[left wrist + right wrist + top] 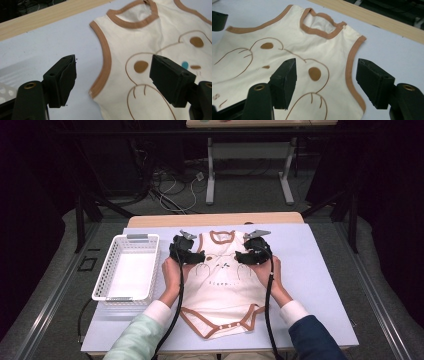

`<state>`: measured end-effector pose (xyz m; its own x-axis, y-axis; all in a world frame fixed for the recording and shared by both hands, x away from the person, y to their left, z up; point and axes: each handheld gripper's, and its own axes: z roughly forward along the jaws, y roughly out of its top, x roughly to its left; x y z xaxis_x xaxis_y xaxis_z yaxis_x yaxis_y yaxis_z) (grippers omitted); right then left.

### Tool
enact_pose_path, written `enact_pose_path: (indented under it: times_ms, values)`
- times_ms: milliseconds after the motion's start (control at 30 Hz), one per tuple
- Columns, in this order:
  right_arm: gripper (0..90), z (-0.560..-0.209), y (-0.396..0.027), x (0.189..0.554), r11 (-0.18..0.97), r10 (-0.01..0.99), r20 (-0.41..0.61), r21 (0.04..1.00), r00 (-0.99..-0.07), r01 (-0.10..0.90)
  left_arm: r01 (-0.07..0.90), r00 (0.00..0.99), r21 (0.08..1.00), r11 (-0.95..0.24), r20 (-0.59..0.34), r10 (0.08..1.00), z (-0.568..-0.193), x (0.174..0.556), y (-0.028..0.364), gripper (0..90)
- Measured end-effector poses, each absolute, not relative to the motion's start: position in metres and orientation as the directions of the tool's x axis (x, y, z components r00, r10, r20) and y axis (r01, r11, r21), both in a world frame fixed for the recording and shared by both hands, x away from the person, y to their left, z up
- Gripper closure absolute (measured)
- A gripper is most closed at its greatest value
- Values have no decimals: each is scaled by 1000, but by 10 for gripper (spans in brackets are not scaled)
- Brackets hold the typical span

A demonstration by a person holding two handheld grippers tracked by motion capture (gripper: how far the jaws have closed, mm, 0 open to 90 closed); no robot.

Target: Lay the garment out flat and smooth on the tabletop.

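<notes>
Between the two hand-held grippers, a cream baby bodysuit (223, 280) is lying flat on a pale blue mat (320, 285), neck away from the person and snap end toward them. Its long axis is running straight ahead, alongside both grippers. The left gripper (196, 256) is hovering with jaws spread and empty, straddling the brown-trimmed left armhole edge. The right gripper (243, 257) is doing likewise over the right armhole edge. Both hands are equally near. Outward of the left gripper, a white basket (150, 270) is sitting.
</notes>
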<state>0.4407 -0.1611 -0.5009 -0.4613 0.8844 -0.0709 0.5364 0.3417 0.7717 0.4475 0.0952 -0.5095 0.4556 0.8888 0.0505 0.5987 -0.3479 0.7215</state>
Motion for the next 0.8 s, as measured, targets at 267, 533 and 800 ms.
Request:
enact_pose_path:
  times_ms: [267,533,800]
  values:
    - [302,-515,-181,420,315,864,8,772,-504,552,588,514,716,-376,28,857,-523,424,100,188]
    - [296,-527,-199,403,282,861,59,773,-506,569,570,552,722,-392,18,834,-529,404,105,159]
    - [285,-532,-210,394,279,853,83,762,-515,585,554,580,728,-405,11,815,-537,386,111,147]
